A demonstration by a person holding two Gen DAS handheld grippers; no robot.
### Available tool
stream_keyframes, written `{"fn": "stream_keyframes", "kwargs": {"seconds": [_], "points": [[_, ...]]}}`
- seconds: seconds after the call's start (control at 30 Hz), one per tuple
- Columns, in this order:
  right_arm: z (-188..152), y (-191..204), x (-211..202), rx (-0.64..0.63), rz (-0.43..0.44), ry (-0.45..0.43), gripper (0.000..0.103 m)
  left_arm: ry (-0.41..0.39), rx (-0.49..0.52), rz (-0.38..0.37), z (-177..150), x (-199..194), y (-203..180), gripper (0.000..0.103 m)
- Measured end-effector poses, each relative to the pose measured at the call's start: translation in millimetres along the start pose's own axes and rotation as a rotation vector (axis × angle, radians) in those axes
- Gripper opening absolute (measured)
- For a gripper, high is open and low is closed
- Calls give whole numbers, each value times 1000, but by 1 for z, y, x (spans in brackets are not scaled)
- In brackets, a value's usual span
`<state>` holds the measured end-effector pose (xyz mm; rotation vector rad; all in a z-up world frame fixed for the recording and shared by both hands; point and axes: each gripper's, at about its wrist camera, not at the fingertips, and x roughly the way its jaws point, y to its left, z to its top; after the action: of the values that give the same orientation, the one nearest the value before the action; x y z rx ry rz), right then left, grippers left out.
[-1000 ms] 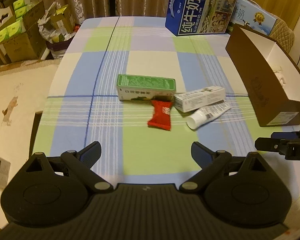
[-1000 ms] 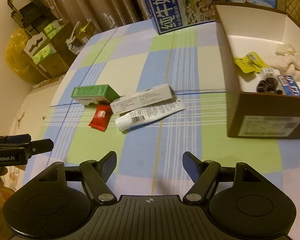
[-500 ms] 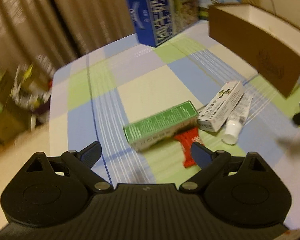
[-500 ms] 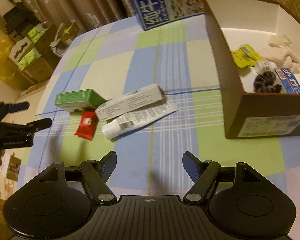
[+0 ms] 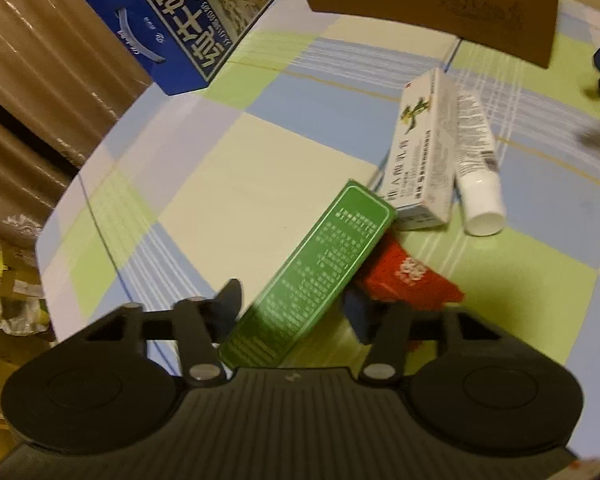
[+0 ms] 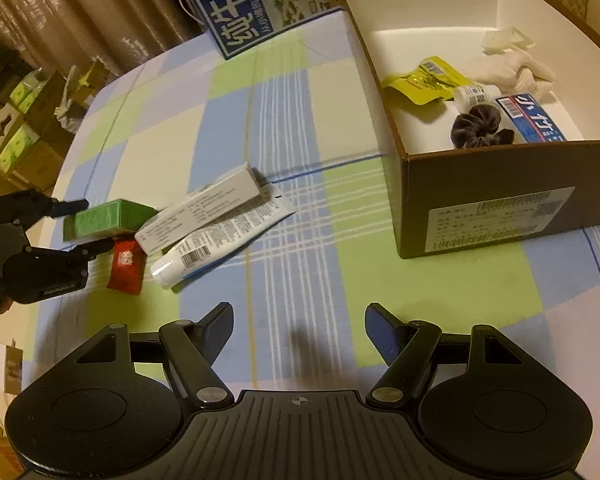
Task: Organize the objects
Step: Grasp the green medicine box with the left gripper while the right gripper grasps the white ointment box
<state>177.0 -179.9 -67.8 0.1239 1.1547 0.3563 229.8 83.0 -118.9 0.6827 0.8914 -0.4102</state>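
With its jaws spread around the green box (image 5: 312, 276) lying on the bench (image 6: 300, 140), the left hand-held gripper (image 5: 296, 304) needs only to close (the right hand-held gripper (image 6: 300, 320) hovers open, empty), then carry it to the cardboard box (image 6: 480, 216).

The left hand-held gripper (image 5: 294, 304) sits low over the surface (image 5: 260, 152), jaws spread wide. The right hand-held gripper (image 6: 299, 322) hovers near the right, jaws apart, gripping nothing.
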Motion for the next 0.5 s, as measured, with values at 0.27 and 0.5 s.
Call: {"fn": "stream_keyframes", "kwargs": {"seconds": [0.27, 0.5], "points": [[8, 22, 11, -44, 65, -1, 70, 74, -247, -10, -15, -15, 19, 32], [32, 40, 31, 7, 178, -46, 70, 129, -594, -8, -46, -30, 46, 26]]}}
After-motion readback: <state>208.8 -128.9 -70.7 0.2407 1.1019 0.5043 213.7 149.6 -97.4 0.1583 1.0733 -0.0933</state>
